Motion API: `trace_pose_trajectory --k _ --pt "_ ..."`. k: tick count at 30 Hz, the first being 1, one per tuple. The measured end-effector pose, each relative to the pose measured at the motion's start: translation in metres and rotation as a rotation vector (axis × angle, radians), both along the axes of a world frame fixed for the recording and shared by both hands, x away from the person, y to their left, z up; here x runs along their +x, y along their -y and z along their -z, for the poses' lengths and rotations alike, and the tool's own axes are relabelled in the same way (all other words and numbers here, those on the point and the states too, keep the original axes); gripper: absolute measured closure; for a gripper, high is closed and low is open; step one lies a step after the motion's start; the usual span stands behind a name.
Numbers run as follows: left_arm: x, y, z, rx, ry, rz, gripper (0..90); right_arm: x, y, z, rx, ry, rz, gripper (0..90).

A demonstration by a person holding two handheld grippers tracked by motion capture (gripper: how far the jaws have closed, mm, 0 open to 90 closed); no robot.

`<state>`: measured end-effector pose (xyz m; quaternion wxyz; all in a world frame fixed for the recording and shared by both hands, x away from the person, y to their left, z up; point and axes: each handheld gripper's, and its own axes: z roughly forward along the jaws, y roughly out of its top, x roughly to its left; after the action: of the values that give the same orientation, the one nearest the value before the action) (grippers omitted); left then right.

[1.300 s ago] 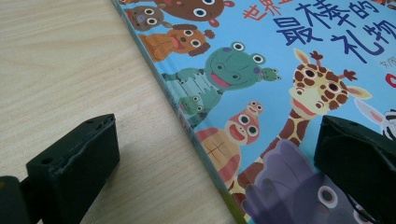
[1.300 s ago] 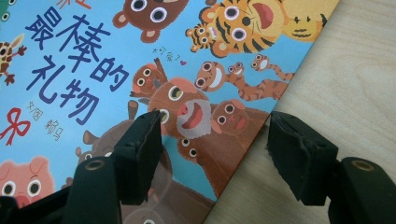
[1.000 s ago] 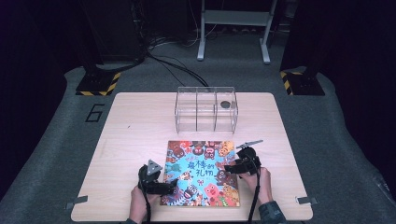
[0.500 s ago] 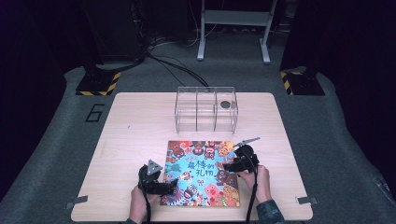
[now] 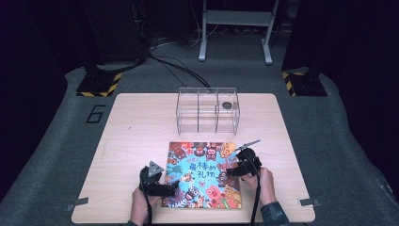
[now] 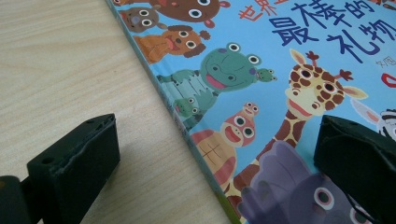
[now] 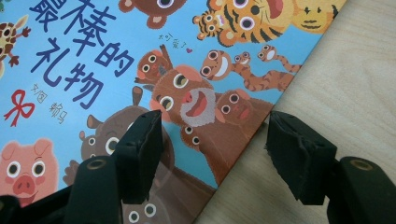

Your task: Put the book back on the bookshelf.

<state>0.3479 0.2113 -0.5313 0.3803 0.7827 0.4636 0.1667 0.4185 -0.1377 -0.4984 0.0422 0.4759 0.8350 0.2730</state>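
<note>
A colourful picture book with cartoon animals lies flat on the near part of the wooden table. My left gripper is at the book's left edge. In the left gripper view it stands wide open, one jaw over bare wood and the other over the cover. At the book's right edge is my right gripper. In the right gripper view it is open and straddles that edge, with the cover under one jaw. Neither holds anything.
A clear box with three compartments stands at the table's far middle. A small dark round thing is in its right compartment. Bare wood lies left of the book and between the book and the box. Cables run over the floor beyond.
The right gripper has edged slightly left and away from me at the book's right edge. The left gripper and the book have stayed put.
</note>
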Motion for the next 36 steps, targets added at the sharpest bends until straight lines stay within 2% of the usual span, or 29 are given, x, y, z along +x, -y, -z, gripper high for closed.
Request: trace_pose_trajectory --k 1,3,5,6,7,8,10,13,16,18,20,23,27,28,29,33,34,36 --pt "0.000 0.000 0.000 0.000 0.000 0.000 0.2 0.000 0.001 0.001 -0.002 0.010 -0.003 35.5" --pt "0.000 0.001 0.000 -0.004 0.002 0.003 0.2 -0.001 0.003 0.000 0.011 -0.004 -0.005 33.9" --pt "0.000 0.001 0.000 -0.004 -0.002 0.011 0.2 -0.001 0.006 0.002 0.039 0.009 -0.019 33.1" --pt "0.000 0.001 0.000 -0.001 -0.004 0.018 0.2 -0.001 0.007 0.002 0.065 0.003 -0.007 33.3" --pt "0.001 0.002 0.000 0.000 -0.002 0.024 0.2 -0.001 0.009 0.003 0.098 -0.002 -0.021 33.8" --pt "0.000 0.003 0.000 -0.005 -0.004 0.023 0.2 -0.002 0.009 0.004 0.134 -0.028 -0.016 35.2" --pt "0.000 0.004 0.000 -0.002 -0.004 0.032 0.2 -0.002 0.006 0.006 0.179 -0.023 -0.044 36.6" --pt "0.000 0.003 0.000 0.004 -0.004 0.028 0.0 -0.003 -0.001 0.005 0.159 -0.013 -0.054 36.9" --pt "0.000 0.003 0.000 0.002 -0.004 0.028 0.0 -0.001 0.000 0.006 0.176 -0.012 -0.053 36.9" --pt "0.000 0.004 0.000 -0.004 -0.004 0.024 0.0 -0.002 0.002 0.005 0.213 -0.020 -0.042 36.9" --pt "0.000 0.004 0.000 -0.002 -0.003 0.025 0.0 -0.001 0.003 0.005 0.219 -0.015 -0.053 37.1" --pt "0.000 0.004 0.000 -0.002 -0.003 0.025 0.0 -0.002 0.000 0.004 0.189 -0.022 -0.051 38.9" --pt "0.000 0.004 0.000 -0.002 -0.003 0.025 0.0 -0.001 -0.007 0.003 0.086 -0.010 -0.057 39.5" --pt "0.000 0.004 0.000 0.000 -0.005 0.026 0.0 -0.001 -0.007 0.003 0.083 -0.011 -0.052 39.5" --pt "0.001 0.005 0.000 -0.003 0.003 0.022 0.0 0.000 -0.006 0.003 0.091 -0.017 -0.052 39.5" --pt "0.003 0.007 -0.001 0.001 -0.012 0.030 0.0 -0.001 -0.003 0.003 0.119 -0.028 -0.028 37.4" --pt "0.004 0.009 0.000 -0.001 -0.004 0.022 0.0 -0.001 0.001 0.005 0.156 -0.031 -0.026 36.6" --pt "0.004 0.009 0.000 0.000 -0.005 0.020 0.0 -0.002 0.004 0.006 0.191 -0.029 -0.020 36.2"
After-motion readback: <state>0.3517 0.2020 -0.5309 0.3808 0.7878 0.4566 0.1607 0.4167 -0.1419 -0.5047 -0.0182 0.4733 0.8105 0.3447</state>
